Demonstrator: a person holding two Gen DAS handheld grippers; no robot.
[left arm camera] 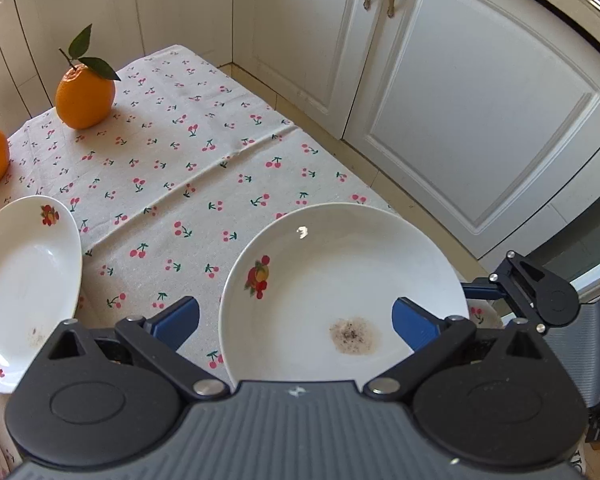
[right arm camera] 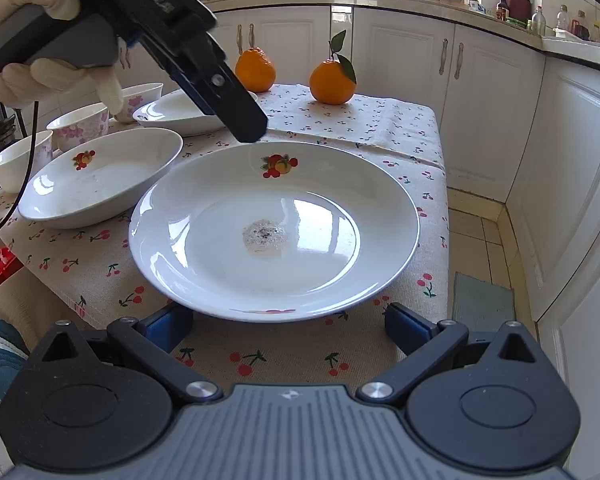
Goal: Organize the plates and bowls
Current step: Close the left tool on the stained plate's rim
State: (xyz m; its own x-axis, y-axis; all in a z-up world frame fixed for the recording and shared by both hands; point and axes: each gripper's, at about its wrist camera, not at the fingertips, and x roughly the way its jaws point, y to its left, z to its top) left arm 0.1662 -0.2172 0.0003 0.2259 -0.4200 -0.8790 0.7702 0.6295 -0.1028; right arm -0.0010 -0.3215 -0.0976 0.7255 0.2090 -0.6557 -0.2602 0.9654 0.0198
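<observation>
Plates and bowls are being sorted on the cloth-covered counter (right arm camera: pixel 380 128), and the step in hand is judged to be the taking up of the soiled plate (right arm camera: pixel 274 228). At the far left, three small flowered bowls (right arm camera: pixel 82 126) are lined up near the edge, with two clean deep plates (right arm camera: pixel 100 178) just beside them. Further right, the soiled plate is lying at the near middle of the counter, a dried stain at its centre. The left hand-held gripper (left arm camera: pixel 296 318) is being held over the plate with its jaws spread wide; one finger is seen above the inside, the other outside the rim, and nothing is being grasped. The right hand-held gripper (right arm camera: pixel 290 326) is being kept at the plate's near edge, likewise released and empty. Two oranges (right arm camera: pixel 332 82) are standing at the back. Next, a rim grasp is probably called for, then stacking on a neighbouring plate.
</observation>
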